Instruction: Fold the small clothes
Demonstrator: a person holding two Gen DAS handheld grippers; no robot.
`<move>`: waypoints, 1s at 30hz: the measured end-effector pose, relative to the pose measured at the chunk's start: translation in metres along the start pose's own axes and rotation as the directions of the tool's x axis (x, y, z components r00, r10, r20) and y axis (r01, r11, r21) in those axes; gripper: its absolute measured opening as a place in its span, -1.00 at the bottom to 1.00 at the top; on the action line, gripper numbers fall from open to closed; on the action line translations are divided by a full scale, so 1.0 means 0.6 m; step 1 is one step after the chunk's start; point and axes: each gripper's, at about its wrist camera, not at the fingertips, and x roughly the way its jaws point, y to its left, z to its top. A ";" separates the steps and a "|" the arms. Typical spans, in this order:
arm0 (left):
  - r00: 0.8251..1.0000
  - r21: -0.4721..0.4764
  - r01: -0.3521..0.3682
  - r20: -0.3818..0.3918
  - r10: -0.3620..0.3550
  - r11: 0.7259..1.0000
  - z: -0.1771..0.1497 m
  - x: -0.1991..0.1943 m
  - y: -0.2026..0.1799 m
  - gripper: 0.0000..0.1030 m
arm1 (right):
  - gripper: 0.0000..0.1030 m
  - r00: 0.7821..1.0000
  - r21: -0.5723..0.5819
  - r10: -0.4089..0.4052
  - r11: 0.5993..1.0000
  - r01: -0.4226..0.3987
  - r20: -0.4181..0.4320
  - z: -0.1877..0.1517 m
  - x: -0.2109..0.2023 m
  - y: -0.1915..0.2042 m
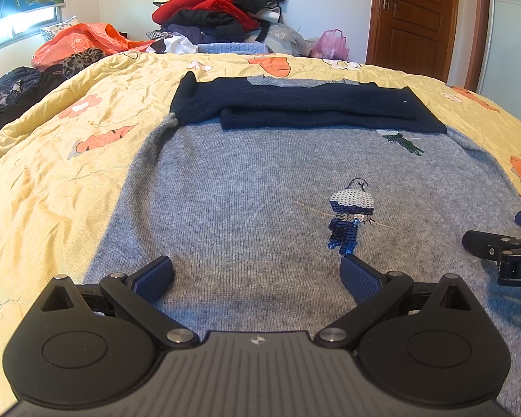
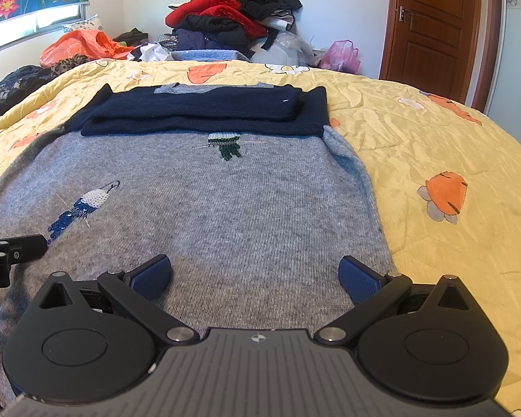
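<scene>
Left gripper (image 1: 257,274): black body, blue ribbed pads, jaws spread wide, nothing between them; poised over the near hem area of the sweater, contact with the knit not determinable. Right gripper (image 2: 255,274): same build, jaws equally wide apart, holding nothing, positioned above the near right portion of the same garment; its tip also shows at the right edge of the left wrist view. Grey sweater (image 1: 246,187): knit, laid flat and face up on the bed, spread across the middle of the quilt, hem toward the cameras. Navy sleeves (image 1: 305,107): two dark blue sleeves folded inward and stacked crosswise over the chest at the far end of the sweater, one lying on top of the other. Sequin figure, blue and white (image 1: 350,217): sewn on the front, just ahead of the left gripper's right finger. Sequin figure, green (image 2: 225,146): sewn just below the folded sleeves. Yellow quilt (image 2: 434,139): wrinkled, printed with orange and white shapes, covers the bed and lies under the sweater. Clothes pile (image 1: 222,7): red, black and dark items heaped against the far wall beyond the bed. Orange plastic bag (image 1: 80,41): far left, near the window. Pink plastic bag (image 2: 340,55): far side, beside the pile. Wooden door (image 2: 437,24): brown, closed, far right.
</scene>
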 end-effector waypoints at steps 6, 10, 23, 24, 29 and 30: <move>0.999 0.053 -0.031 -0.013 0.032 0.998 -0.015 -0.029 0.009 1.00 | 1.00 0.999 0.024 0.033 0.999 -0.033 -0.024 -0.023 -0.048 -0.008; 1.000 0.011 0.005 -0.021 -0.004 1.000 -0.043 -0.057 0.038 1.00 | 0.99 0.999 -0.082 0.050 0.995 -0.049 0.007 -0.074 -0.098 -0.010; 0.990 -0.273 0.027 -0.129 -0.065 0.962 -0.070 -0.118 0.216 1.00 | 0.92 0.950 0.454 0.302 0.860 -0.234 -0.082 -0.070 -0.158 -0.225; 0.986 -0.304 0.079 -0.115 -0.119 0.949 -0.070 -0.121 0.227 1.00 | 0.92 0.938 0.496 0.334 0.832 -0.249 -0.089 -0.074 -0.153 -0.244; 0.817 -0.559 0.456 -0.045 -0.575 0.692 -0.083 -0.105 0.277 1.00 | 0.90 0.840 0.637 0.538 0.671 -0.379 -0.068 -0.089 -0.139 -0.298; 0.769 -0.603 0.488 -0.045 -0.637 0.631 -0.090 -0.095 0.284 1.00 | 0.89 0.812 0.664 0.581 0.632 -0.401 -0.063 -0.094 -0.135 -0.303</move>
